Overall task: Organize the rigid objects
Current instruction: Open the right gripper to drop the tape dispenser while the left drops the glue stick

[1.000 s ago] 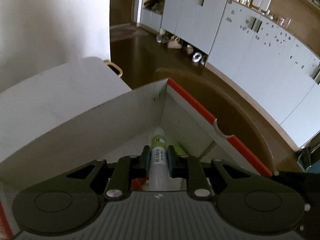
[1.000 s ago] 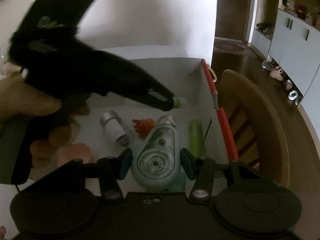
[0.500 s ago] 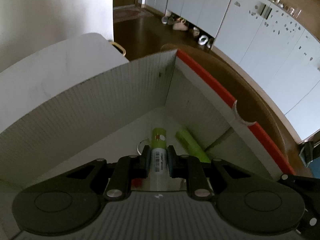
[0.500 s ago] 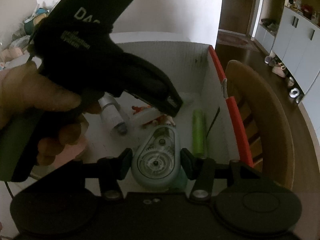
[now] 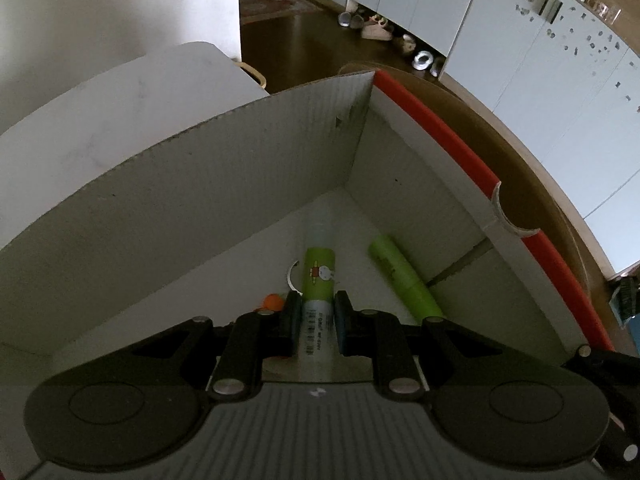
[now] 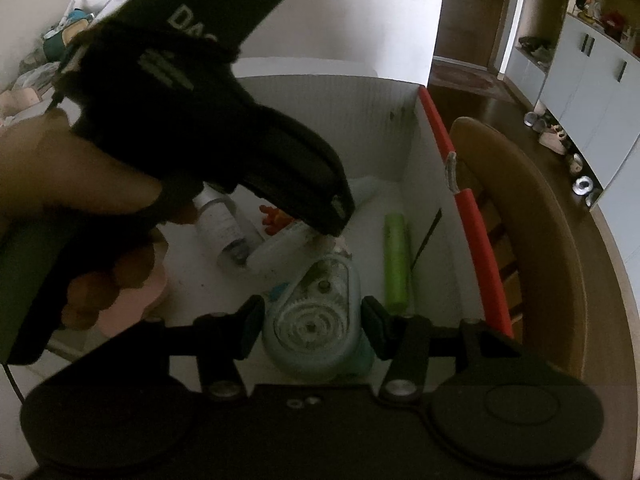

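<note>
My left gripper (image 5: 316, 312) is shut on a green and white glue stick (image 5: 320, 268), pointing down into a white cardboard box (image 5: 200, 200); the stick's far end is low, near the box floor. In the right wrist view that gripper (image 6: 336, 220) hangs over the box, held by a hand (image 6: 60, 184), with the glue stick (image 6: 280, 246) slanting beneath it. My right gripper (image 6: 311, 320) is opening: a pale teal correction tape dispenser (image 6: 316, 336) lies between its pads, with a small gap on each side.
In the box lie a lime green tube (image 6: 396, 260) along the red-edged right wall (image 6: 468, 208), a silver-white bottle (image 6: 222, 224), an orange piece (image 6: 272, 218) and a pink object (image 6: 136, 304). A wooden chair (image 6: 540, 240) stands right of the box.
My left gripper has sunk deeper into the box with the glue stick and tipped further down. The right pads have parted from the correction tape dispenser.
</note>
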Available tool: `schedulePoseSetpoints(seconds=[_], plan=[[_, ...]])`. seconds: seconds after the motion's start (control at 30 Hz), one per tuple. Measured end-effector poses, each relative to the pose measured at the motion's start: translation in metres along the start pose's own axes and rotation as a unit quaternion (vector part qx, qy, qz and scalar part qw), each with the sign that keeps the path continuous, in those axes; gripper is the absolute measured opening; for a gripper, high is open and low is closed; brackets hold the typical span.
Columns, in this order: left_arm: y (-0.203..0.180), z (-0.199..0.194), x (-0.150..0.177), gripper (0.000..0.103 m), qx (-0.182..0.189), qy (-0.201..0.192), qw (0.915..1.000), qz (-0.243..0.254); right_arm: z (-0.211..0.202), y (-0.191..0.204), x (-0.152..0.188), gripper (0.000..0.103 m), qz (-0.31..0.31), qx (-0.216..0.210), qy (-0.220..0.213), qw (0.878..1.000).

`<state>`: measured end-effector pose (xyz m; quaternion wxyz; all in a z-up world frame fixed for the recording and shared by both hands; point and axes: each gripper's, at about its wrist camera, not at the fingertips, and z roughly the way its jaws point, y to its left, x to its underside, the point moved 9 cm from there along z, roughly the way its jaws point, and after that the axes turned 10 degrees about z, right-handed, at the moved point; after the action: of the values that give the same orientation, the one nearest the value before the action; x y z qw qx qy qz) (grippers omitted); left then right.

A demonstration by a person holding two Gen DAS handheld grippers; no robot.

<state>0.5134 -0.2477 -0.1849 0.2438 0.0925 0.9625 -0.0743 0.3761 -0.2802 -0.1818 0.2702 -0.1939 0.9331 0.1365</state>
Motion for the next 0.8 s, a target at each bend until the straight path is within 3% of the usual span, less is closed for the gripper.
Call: schedulePoseSetpoints(seconds=[0.4, 0.8], plan=[[0.007, -0.032, 0.007, 0.018, -0.004, -0.037, 0.9993, 0.003, -0.021, -0.003, -0.003, 0.068, 0.005, 0.005, -0.02, 1.0], [0.021, -0.088, 0.017, 0.018, -0.023, -0.096, 0.995, -0.014, -0.06, 0.006, -0.011, 0.071, 0.013, -0.017, -0.048, 0.999]])
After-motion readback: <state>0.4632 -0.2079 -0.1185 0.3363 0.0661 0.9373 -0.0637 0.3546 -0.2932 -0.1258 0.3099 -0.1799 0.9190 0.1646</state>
